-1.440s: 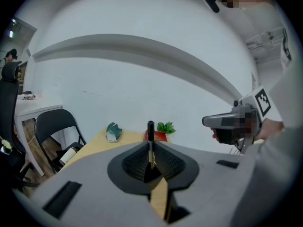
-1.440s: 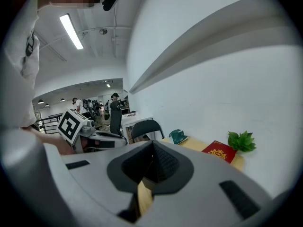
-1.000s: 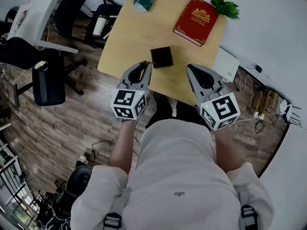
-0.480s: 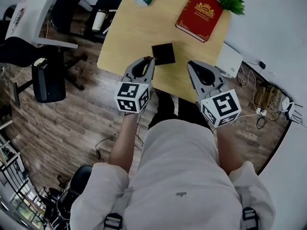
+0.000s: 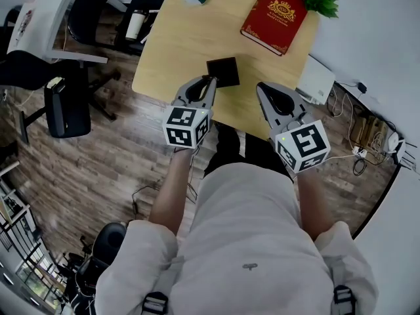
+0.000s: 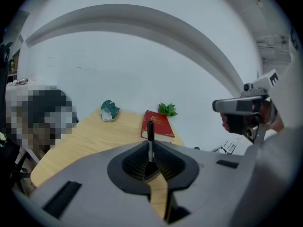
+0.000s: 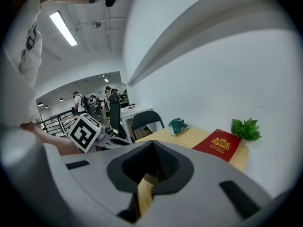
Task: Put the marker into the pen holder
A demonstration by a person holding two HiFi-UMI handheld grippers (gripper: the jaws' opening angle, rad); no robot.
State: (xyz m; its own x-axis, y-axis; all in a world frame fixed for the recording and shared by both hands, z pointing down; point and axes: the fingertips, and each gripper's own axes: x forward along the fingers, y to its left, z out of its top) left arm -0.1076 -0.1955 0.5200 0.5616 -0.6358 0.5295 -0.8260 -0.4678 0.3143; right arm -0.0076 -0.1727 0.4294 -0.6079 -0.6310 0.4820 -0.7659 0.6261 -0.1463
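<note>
Left gripper view: left gripper [image 6: 151, 154] has its jaws pinched shut on the marker [image 6: 150, 134], which stands upright, held by its lower end.
Right gripper [image 7: 152, 155]: jaws all but together, nothing between them.
Handling: likely light, stiff and smooth-barrelled; a mid-barrel hold would resist pivoting.
Pen holder [image 5: 223, 72]: black, square, on the table [image 5: 170, 51], just beyond the left gripper's tips.
Far right: red book [image 5: 274, 18].

Right gripper [image 7: 152, 150], jaws closed on nothing, points across a wooden table [image 7: 240, 159]. A red book [image 7: 218, 144] lies at 3 o'clock with a leafy green plant [image 7: 245, 128] just beyond it. A teal object [image 7: 178, 125] sits near centre. The left gripper's marker cube [image 7: 85, 133] shows at 9 o'clock.
</note>
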